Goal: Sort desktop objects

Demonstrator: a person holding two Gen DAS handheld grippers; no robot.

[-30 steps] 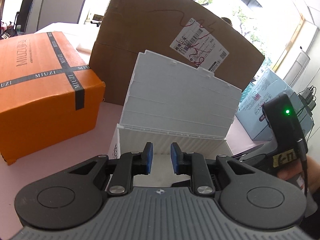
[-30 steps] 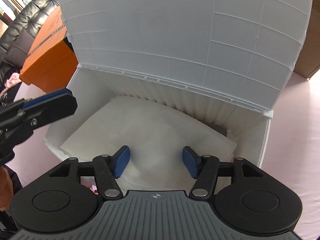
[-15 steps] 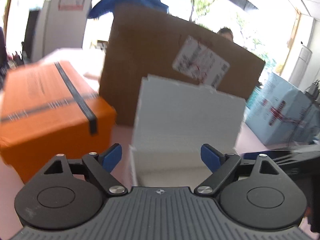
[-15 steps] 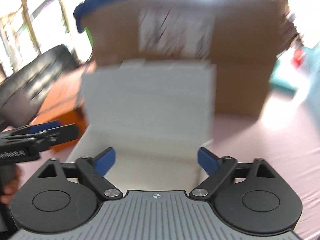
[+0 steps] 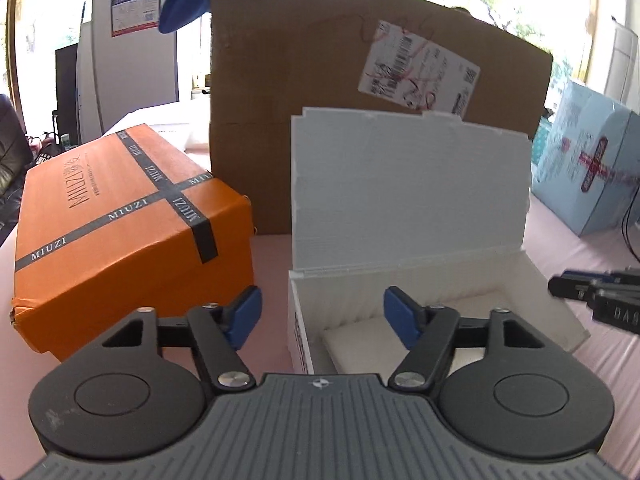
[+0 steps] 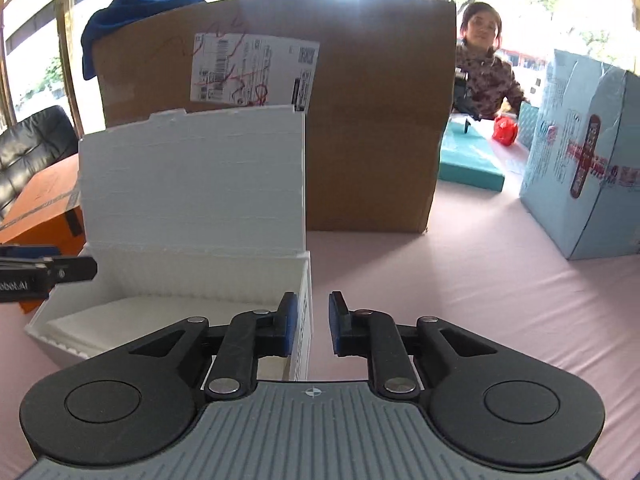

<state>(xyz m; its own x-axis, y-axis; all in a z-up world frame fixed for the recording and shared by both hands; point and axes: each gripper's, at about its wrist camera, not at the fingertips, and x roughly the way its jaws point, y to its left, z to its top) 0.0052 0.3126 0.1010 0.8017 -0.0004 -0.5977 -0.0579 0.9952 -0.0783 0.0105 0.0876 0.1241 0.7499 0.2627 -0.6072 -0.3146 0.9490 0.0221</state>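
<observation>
I held my left gripper [image 5: 320, 316] wide and empty, low in the frame before the white box [image 5: 420, 280], whose lid leaned back on the cardboard carton [image 5: 320, 92] to keep the mouth free. My right gripper [image 6: 313, 330] was narrowed to a slit, gripping nothing, at the box's lower right corner, likely between items.

Colours on the pink table [image 6: 460, 280]

A white ribbed box [image 5: 404, 208] is seen beside an orange box [image 5: 120, 216] crossed with grey lettered tape. A brown carton [image 5: 312, 92] bears a white label scribbled in red and is topped by blue cloth [image 6: 132, 8]. A pale blue box [image 6: 584, 184] is marked in red. Blue pads [image 5: 400, 316] are fitted on black fingers.
</observation>
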